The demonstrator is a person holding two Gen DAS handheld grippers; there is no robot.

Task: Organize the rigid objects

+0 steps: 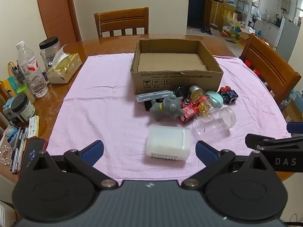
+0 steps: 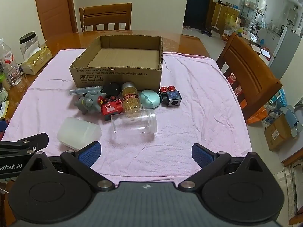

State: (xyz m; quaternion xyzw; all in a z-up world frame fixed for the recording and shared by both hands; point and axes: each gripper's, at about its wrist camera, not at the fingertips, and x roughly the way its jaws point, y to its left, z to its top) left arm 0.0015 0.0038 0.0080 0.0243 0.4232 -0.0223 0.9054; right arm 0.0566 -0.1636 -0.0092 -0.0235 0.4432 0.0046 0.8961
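Note:
An open cardboard box (image 1: 177, 75) (image 2: 117, 75) stands on the pink towel (image 1: 106, 113) (image 2: 198, 104), its inside bare. In front of it lies a pile: a grey spiky toy (image 1: 167, 106) (image 2: 90, 101), a red block (image 1: 189, 112) (image 2: 110, 108), a bottle of yellow capsules (image 1: 200, 99) (image 2: 130, 99), a teal case (image 1: 215, 98) (image 2: 150, 99), a dark blue block (image 1: 228, 94) (image 2: 171, 97), a clear jar on its side (image 1: 215, 122) (image 2: 134, 125) and a white plastic box (image 1: 168, 145) (image 2: 78, 132). My left gripper (image 1: 149, 152) is open, just short of the white box. My right gripper (image 2: 145, 154) is open, near the clear jar.
Bottles (image 1: 31, 70), jars, a gold tissue pack (image 1: 64, 68), pens (image 1: 18, 151) and a phone (image 1: 35, 149) crowd the table's left side. Wooden chairs stand at the far side (image 1: 122, 21) and at the right (image 2: 248, 71). The table's right edge drops to the floor.

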